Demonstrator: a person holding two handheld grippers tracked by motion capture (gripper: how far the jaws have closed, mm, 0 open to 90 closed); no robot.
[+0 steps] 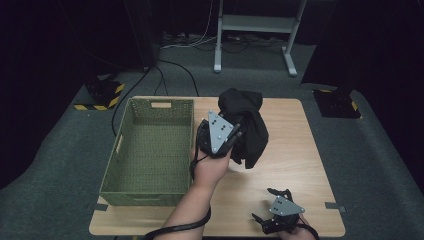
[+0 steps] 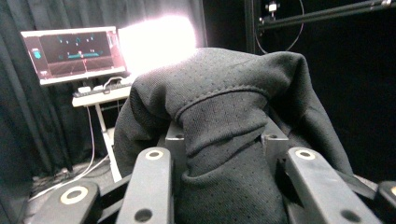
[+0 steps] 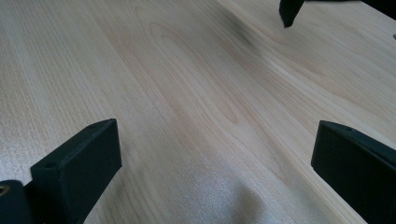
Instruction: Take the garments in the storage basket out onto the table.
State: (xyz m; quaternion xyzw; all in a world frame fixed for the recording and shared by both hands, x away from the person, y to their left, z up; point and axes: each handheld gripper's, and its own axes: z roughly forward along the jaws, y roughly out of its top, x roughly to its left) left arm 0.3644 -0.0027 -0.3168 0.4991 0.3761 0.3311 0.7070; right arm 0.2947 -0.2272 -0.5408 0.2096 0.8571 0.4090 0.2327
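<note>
A black garment (image 1: 248, 122) hangs bunched above the middle of the wooden table (image 1: 300, 165), and its lower end reaches the tabletop. My left gripper (image 1: 236, 134) is shut on a fold of it, just right of the green basket (image 1: 150, 103). In the left gripper view the dotted black garment (image 2: 224, 93) drapes over and between the jaws of the left gripper (image 2: 224, 137). My right gripper (image 1: 264, 204) rests at the table's front edge, open with nothing in it. In the right gripper view the right gripper (image 3: 219, 144) has its jaws wide apart over bare wood.
The green woven basket stands on the left half of the table and has nothing in it. A white metal frame (image 1: 255, 25) and cables lie on the floor behind. A lit monitor (image 2: 77, 53) stands on a stand in the left gripper view.
</note>
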